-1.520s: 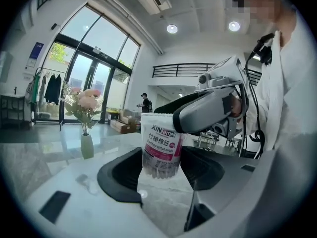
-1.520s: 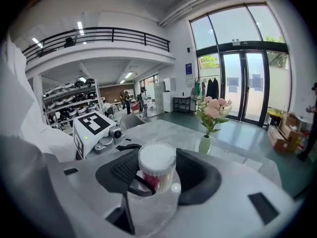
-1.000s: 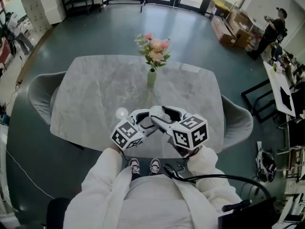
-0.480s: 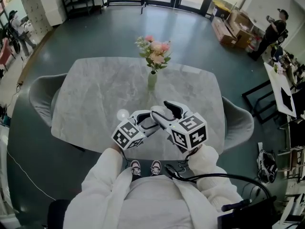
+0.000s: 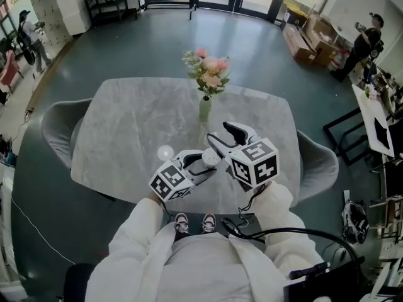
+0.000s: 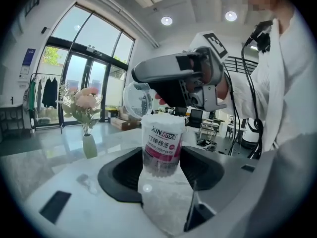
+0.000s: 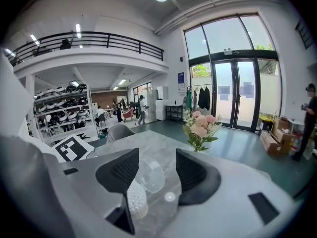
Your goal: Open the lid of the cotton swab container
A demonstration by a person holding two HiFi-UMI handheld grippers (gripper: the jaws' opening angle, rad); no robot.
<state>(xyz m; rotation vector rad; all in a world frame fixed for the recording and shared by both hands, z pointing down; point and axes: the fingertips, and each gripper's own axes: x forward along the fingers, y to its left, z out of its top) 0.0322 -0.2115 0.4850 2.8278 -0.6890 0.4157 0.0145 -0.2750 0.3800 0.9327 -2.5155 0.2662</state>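
Holding the cotton swab container (image 6: 161, 148) upright in the left gripper (image 5: 204, 161), we keep it above the near edge of the table (image 5: 126, 124). The jaws are set wide, with a black pad pressed on either side of the labelled wall. The container's mouth is uncovered, and the white swab tips (image 7: 136, 201) show at the top. The clear lid (image 6: 136, 99) stands tilted up at the container's rim, just under the tip of the right gripper (image 7: 157, 165). We see that gripper's jaws standing apart with the lid between them, close to one pad and clear of the other. Whether the lid hangs on a hinge we cannot tell. A vase of pink flowers (image 5: 205, 106) stands toward the table's far edge. A small white round thing (image 5: 165, 151) lies near the left gripper.
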